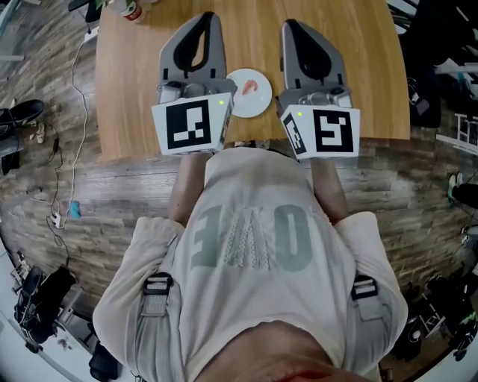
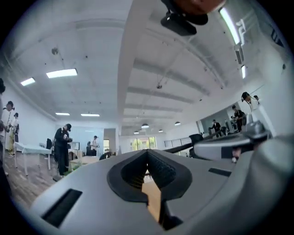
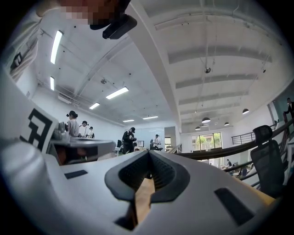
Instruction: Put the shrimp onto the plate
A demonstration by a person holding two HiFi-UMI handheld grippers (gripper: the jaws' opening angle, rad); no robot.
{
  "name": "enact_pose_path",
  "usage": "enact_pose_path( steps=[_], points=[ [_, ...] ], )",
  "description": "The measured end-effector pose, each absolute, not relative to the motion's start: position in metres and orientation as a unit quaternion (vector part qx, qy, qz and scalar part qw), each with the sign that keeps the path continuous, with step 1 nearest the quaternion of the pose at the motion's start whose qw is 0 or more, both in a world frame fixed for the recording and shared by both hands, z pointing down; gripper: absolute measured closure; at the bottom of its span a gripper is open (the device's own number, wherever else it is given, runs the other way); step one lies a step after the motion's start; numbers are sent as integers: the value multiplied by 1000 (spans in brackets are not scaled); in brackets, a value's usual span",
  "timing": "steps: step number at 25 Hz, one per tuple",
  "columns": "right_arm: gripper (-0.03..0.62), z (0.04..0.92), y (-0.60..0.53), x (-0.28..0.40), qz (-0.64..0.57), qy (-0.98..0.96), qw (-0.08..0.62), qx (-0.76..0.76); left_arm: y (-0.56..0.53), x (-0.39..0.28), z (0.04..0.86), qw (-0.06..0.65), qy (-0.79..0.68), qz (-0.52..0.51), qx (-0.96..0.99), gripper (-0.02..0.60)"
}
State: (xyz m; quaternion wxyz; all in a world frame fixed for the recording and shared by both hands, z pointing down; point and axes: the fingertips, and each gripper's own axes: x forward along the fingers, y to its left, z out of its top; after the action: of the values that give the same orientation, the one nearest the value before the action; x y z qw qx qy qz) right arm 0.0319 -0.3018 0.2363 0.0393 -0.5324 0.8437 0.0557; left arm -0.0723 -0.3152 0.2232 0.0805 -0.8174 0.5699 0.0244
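Observation:
A small pink-orange shrimp (image 1: 250, 86) lies on a round white plate (image 1: 257, 105) near the front edge of the wooden table (image 1: 131, 89). My left gripper (image 1: 207, 16) rests on the table just left of the plate, pointing away from me. On the plate's other side lies my right gripper (image 1: 290, 24), also pointing away. In the left gripper view the left gripper (image 2: 147, 151) has its jaw tips together with nothing between them. The right gripper (image 3: 149, 152) looks the same in the right gripper view. Neither gripper view shows the plate or shrimp.
A red and white object (image 1: 131, 9) stands at the table's far left corner. Cables (image 1: 61, 186) trail over the wooden floor on the left. People (image 2: 61, 142) stand in the room beyond, and a black office chair (image 3: 267, 160) is at the right.

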Motion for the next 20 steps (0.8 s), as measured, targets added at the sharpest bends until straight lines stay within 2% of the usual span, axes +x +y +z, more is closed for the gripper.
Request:
enact_pose_path(
  steps=[4,7,20],
  points=[
    [576,223,-294,28,68,843,48,-531,-287,-86,159,142,576,103,-798,572],
    [576,217,-290,26,69,845,58,-527,-275,-90,141,168,577,123,-789,572],
    [576,215,-284,19,84,849,51,-520,-270,-87,143,175,576,118,-790,572]
  ],
)
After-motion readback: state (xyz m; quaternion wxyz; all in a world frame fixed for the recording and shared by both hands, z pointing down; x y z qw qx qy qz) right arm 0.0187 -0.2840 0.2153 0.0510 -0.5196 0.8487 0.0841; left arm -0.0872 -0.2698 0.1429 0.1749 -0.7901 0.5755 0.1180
